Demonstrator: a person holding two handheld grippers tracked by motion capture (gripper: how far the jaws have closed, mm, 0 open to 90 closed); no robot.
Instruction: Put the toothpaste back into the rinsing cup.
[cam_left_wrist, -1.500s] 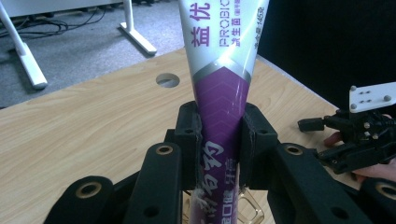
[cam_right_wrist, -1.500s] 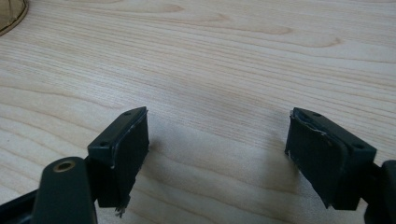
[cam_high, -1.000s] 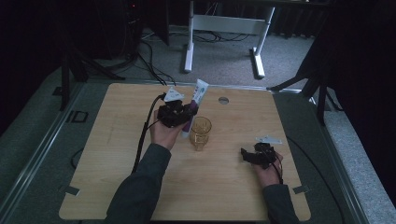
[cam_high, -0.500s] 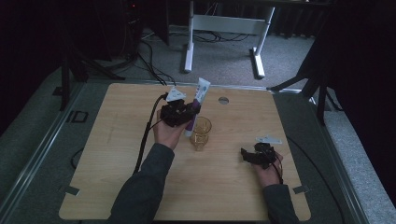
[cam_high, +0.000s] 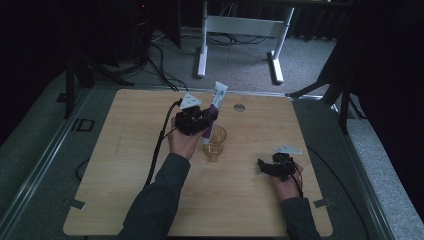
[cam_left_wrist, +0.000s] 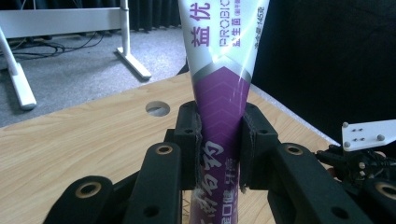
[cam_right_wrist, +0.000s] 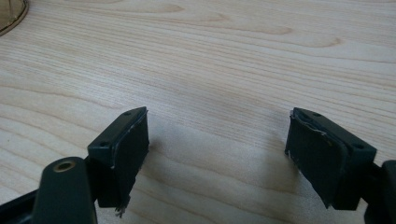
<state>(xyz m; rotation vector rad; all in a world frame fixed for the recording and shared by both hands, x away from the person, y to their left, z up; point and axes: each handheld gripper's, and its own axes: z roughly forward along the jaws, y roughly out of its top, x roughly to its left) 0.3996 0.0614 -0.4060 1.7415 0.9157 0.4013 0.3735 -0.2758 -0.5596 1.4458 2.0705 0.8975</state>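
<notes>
A white and purple toothpaste tube (cam_high: 214, 107) stands nearly upright, its lower end inside the amber glass cup (cam_high: 215, 143) at the table's middle. My left gripper (cam_high: 200, 120) is shut on the tube's purple middle; in the left gripper view the tube (cam_left_wrist: 219, 93) rises between the two black pads (cam_left_wrist: 187, 140). My right gripper (cam_high: 264, 166) rests low over the wood near the right front, open, with nothing between its fingers (cam_right_wrist: 122, 149). The cup's base (cam_right_wrist: 10, 14) shows at the top left corner of the right gripper view.
The wooden table (cam_high: 125, 150) has a round hole (cam_high: 239, 107) near its far edge. A white desk frame (cam_high: 240, 30) stands on the grey floor beyond. The right gripper's white plate (cam_left_wrist: 369, 135) shows at the right of the left gripper view.
My left gripper has moved slightly right and down with the tube, bringing its lower end into the cup. The right gripper has stayed in place.
</notes>
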